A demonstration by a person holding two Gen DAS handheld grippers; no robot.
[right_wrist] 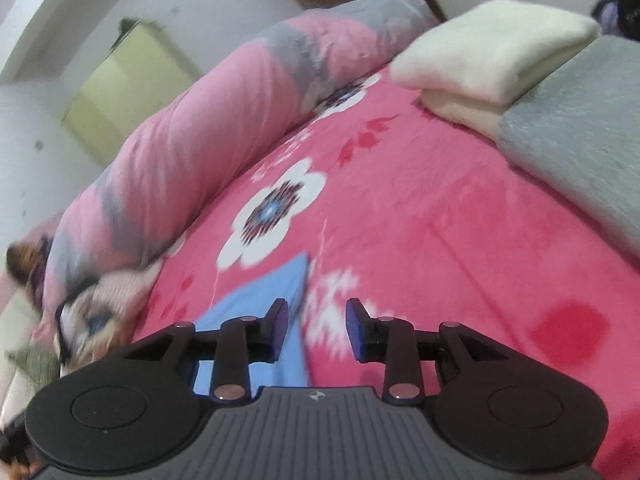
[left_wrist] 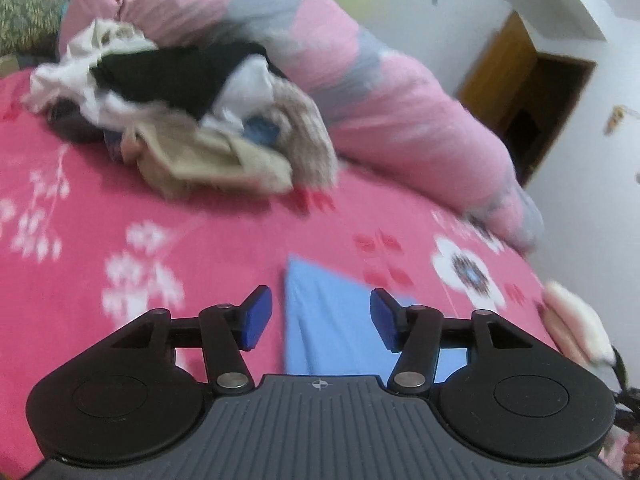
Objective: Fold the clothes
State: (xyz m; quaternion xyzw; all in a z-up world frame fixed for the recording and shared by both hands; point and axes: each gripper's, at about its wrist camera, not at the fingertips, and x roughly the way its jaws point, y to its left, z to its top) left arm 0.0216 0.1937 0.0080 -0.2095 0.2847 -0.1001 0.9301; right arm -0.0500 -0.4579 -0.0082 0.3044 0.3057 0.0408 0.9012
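- The blue cloth (left_wrist: 320, 320) lies flat on the bed (left_wrist: 120, 220), near its front edge.
- Left gripper (left_wrist: 321, 317) and right gripper (right_wrist: 317, 330): fingers wide, holding nothing.
- A pinch might grab the bed cover too.

Both views were smeared by motion. The blue garment (left_wrist: 320, 320) ran under the left gripper's (left_wrist: 321, 320) body, its near end hidden. In the heap of clothes (left_wrist: 192, 112) single pieces blurred together, and the grey folded cloth (right_wrist: 580, 152) was cut off at the frame's right edge
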